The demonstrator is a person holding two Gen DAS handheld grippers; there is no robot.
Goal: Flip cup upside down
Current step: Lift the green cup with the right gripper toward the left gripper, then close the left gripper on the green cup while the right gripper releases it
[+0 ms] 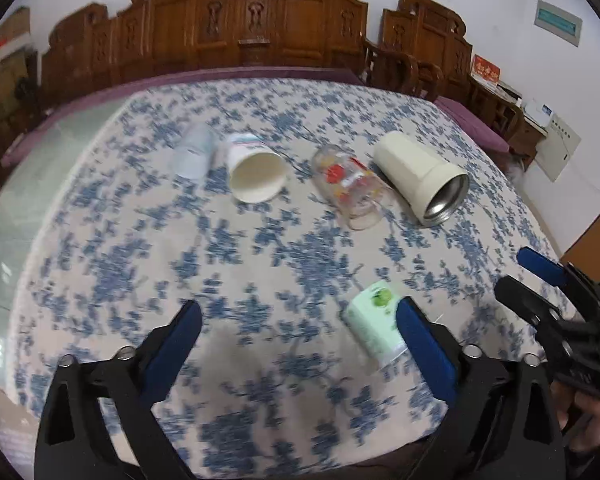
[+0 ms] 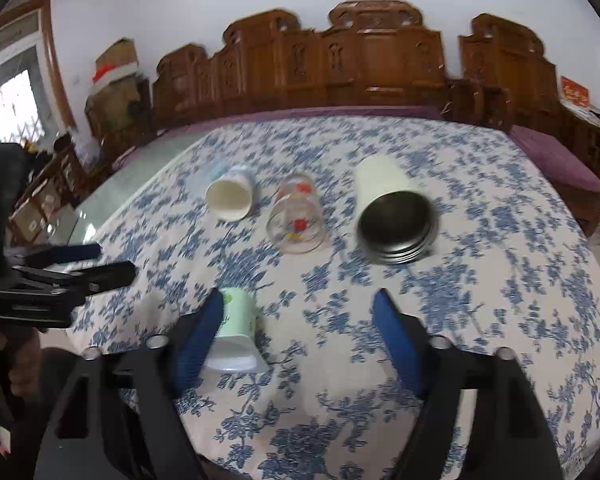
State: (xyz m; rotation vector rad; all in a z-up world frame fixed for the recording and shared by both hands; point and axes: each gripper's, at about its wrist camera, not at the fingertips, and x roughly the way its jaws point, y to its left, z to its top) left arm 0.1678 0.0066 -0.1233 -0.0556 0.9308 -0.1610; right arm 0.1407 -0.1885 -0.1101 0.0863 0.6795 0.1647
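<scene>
Several cups lie on their sides on the blue-flowered tablecloth (image 1: pixel 260 264): a frosted plastic cup (image 1: pixel 194 152), a white paper cup (image 1: pixel 254 172), a clear printed glass (image 1: pixel 350 188) and a cream steel tumbler (image 1: pixel 422 178). A small green cup (image 1: pixel 374 318) stands upside down nearer, beside my left gripper's right finger. My left gripper (image 1: pixel 300 340) is open and empty. My right gripper (image 2: pixel 300 328) is open and empty; the green cup (image 2: pixel 236 332) sits by its left finger. The glass (image 2: pixel 296 216) and tumbler (image 2: pixel 394 216) lie ahead.
Carved wooden chairs (image 1: pixel 260 24) line the far side of the table. The right gripper shows at the right edge of the left wrist view (image 1: pixel 540 280); the left gripper shows at the left of the right wrist view (image 2: pixel 72 268). Bare glass tabletop (image 1: pixel 28 184) lies left of the cloth.
</scene>
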